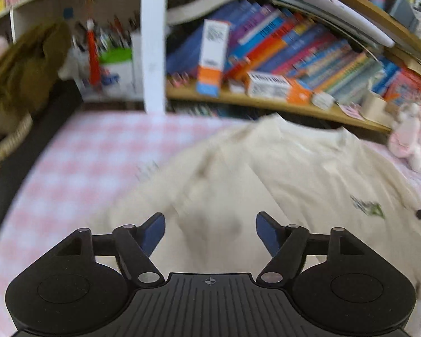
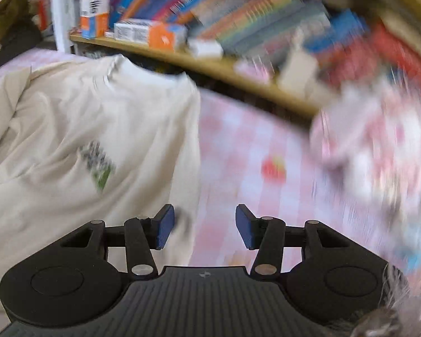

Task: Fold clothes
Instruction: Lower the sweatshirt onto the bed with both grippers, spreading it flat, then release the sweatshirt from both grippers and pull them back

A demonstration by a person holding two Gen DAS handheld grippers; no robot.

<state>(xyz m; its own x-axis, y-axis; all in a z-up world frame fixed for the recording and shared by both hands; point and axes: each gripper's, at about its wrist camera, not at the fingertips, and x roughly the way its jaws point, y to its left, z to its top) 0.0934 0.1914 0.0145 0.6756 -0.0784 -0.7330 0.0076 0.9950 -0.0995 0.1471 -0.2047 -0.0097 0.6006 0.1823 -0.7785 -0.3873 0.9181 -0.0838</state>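
On the pink-checked tabletop (image 1: 78, 151), cream shirt (image 1: 308, 168) is lying toward the far edge below the bookshelf (image 1: 266, 104). Left gripper (image 1: 210, 230) and right gripper (image 2: 204, 226) are hovering, jaws apart, nothing clamped between them.

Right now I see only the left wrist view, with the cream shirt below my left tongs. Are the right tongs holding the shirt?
Observer: No. The right tongs are open, with nothing between the pads.
Operator: Where are they relative to the shirt?
Observer: At the side edge of the cream shirt. One pad is over the fabric, the other over the pink checked cloth.
Operator: Is anything lying on that side?
Observer: A small red thing lies on the cloth beyond that edge, apart from the shirt. It is too blurred to name.
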